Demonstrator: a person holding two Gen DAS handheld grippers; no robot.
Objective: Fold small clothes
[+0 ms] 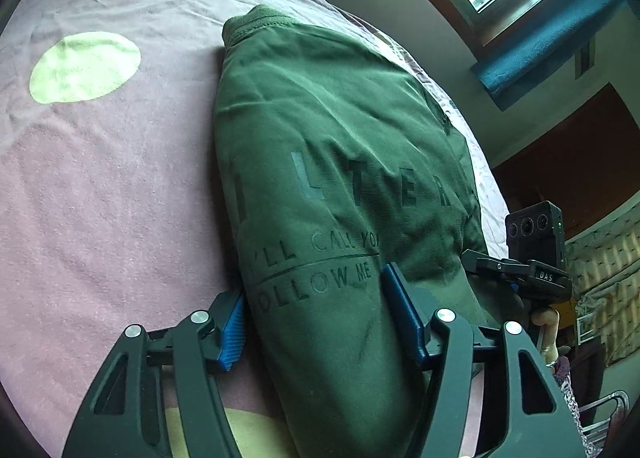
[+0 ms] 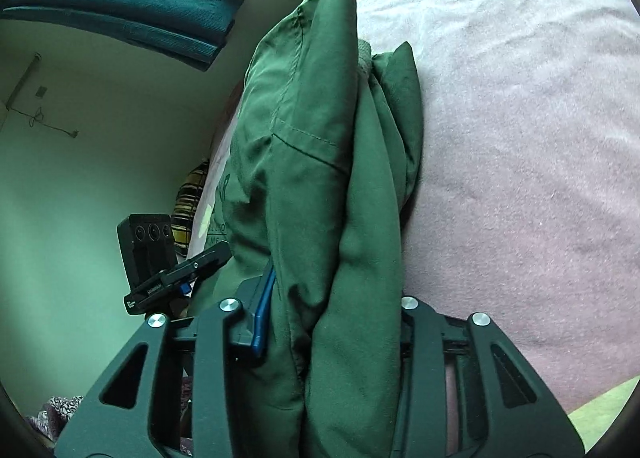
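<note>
Gripping green shirt (image 1: 320, 162) on pink bedsheet (image 1: 100, 178), left gripper (image 1: 316, 322) and right gripper (image 2: 332, 322) both clamped on its cloth

Bed w/ pink sheet (image 1: 100, 178) w/ pale green dots (image 1: 84, 66) carries a folded dark green shirt (image 1: 340, 162), printed side up, lying directly on it.

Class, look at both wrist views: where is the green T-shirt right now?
The green T-shirt lies on the pink spotted bedsheet, its near end between the fingers of the left gripper and the right gripper, below the window.
</note>
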